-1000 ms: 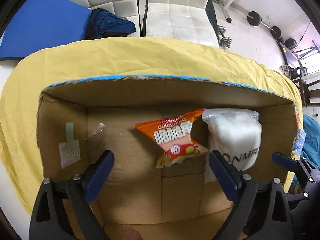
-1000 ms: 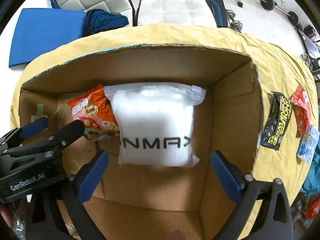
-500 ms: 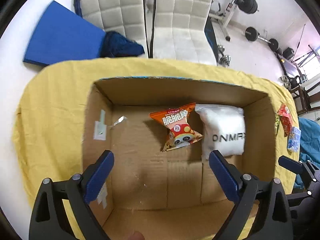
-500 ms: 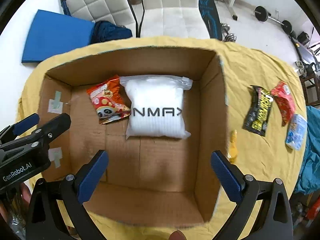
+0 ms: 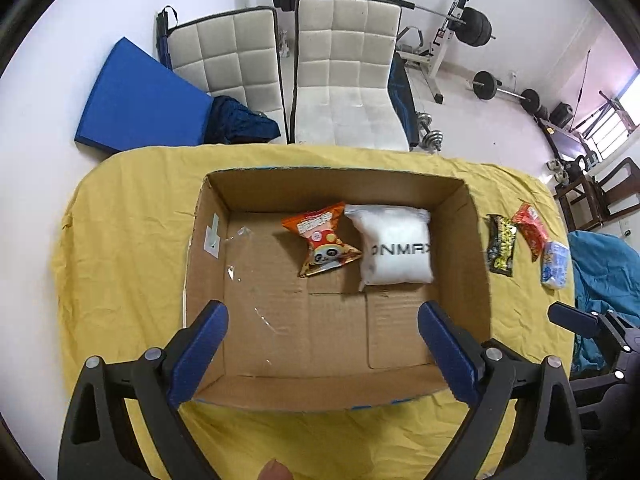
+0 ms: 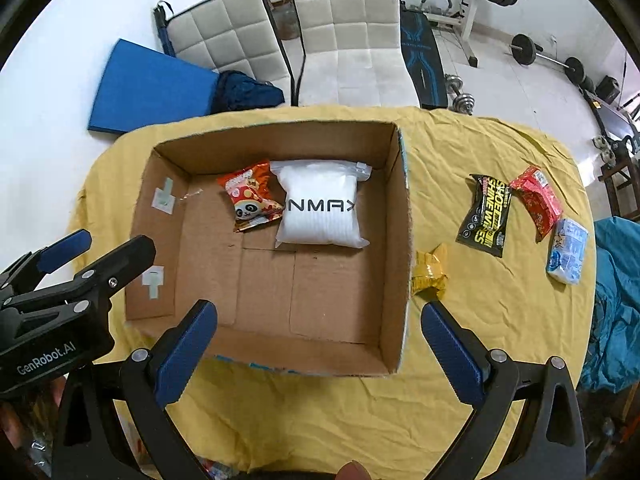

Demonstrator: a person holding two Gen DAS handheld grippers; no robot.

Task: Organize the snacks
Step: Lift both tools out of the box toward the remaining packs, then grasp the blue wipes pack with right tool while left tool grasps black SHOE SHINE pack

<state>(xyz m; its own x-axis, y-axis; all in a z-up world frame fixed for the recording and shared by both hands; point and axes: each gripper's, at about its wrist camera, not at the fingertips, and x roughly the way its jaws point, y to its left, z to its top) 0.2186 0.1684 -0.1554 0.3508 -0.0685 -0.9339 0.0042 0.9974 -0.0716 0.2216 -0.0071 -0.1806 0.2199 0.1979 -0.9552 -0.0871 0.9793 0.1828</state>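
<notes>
Our left gripper (image 5: 322,334) has its blue fingers (image 5: 199,350) spread wide with nothing between them, hanging above the near half of the cardboard box (image 5: 208,264). Our right gripper (image 6: 318,338) is just as wide and just as empty, above the box's near right corner. Inside the box, against the far wall, we see an orange snack bag (image 6: 250,200) with a panda on it, its edge touching a white pouch (image 6: 320,210) printed with black letters. The box sits on a surface covered by a yellow cloth (image 6: 480,312). Just beside the box's right wall lies a small yellow packet (image 6: 430,272). Farther right on the cloth lie a black-and-yellow packet (image 6: 486,216), a red packet (image 6: 538,200) and a pale blue packet (image 6: 568,256), near one another. Beyond the surface stand two white padded chairs (image 5: 348,68), a blue mat (image 5: 140,100) and weight equipment (image 5: 472,28).
</notes>
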